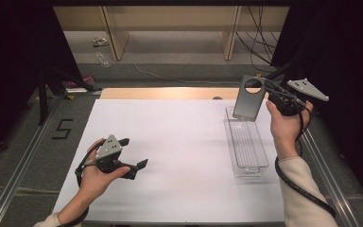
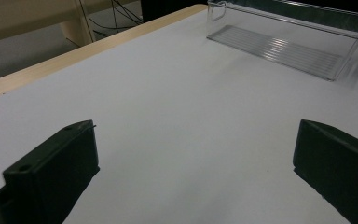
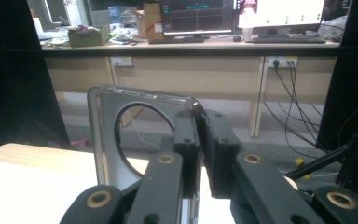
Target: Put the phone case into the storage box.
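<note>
1. In the high view, the right gripper (image 1: pixel 266 90) sits at the upper right of the frame, raised above the far end of the table, with its grey three-cornered plate (image 1: pixel 308 88) pointing toward the right edge.
2. Its jaws are nearly closed and clamp the edge of a phone case (image 1: pixel 249 98) (grey, with a large round cut-out near its top), which hangs upright from the grip.
3. In the right gripper view, the phone case (image 3: pixel 116 140) fills the centre left of the frame, its rim pinched between the two black pads at the middle, and the round opening shows the floor behind it.
4. Just under the case in the high view lies a clear plastic tray (image 1: pixel 246 144), long and narrow with a ribbed floor, running from the middle right toward the lower right of the frame; nothing can be seen inside it.
5. The left gripper (image 1: pixel 134 156) is at the lower left of the high view, held low over the white table top (image 1: pixel 170 156), well apart from the tray.
6. Its jaws stand wide open with nothing between them; in the left gripper view they rise at the lower left and lower right corners over bare white surface.
7. The clear plastic tray (image 2: pixel 284 35) appears at the upper right of the left gripper view.
</note>
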The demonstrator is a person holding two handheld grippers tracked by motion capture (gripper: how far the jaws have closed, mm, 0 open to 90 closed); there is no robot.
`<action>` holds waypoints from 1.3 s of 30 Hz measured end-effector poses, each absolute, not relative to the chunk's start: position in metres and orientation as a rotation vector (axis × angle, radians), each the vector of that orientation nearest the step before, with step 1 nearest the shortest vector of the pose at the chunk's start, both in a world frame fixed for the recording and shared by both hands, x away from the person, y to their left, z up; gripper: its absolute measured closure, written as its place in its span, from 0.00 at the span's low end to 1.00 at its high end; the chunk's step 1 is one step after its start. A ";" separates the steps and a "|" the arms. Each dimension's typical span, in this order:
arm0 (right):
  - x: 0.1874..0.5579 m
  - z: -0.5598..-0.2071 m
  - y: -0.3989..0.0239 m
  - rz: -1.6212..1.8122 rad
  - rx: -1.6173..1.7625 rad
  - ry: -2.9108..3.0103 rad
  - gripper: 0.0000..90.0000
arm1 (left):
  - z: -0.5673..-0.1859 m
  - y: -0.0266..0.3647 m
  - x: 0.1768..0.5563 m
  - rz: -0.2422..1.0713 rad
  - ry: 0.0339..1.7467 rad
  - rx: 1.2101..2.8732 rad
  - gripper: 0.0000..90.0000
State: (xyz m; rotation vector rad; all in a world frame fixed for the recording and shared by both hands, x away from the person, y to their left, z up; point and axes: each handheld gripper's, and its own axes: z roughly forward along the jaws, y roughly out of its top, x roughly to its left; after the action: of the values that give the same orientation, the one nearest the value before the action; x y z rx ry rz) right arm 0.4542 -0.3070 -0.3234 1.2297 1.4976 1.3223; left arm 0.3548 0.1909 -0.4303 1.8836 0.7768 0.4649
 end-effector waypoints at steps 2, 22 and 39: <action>0.455 -0.324 -0.307 1.321 1.230 1.498 0.94 | -0.430 0.191 0.355 0.465 0.776 1.884 0.00; 0.460 -0.325 -0.309 1.310 1.237 1.498 0.94 | -0.430 0.191 0.355 0.459 0.782 1.879 0.00; 0.469 -0.330 -0.309 1.294 1.242 1.505 0.94 | -0.431 0.191 0.355 0.461 0.784 1.882 0.00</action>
State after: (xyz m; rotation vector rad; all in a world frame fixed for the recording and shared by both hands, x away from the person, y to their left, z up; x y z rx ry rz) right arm 0.4688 -0.3085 -0.3301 1.2423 1.5054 1.2943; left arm 0.3550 0.1908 -0.4310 1.8821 0.7838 0.4608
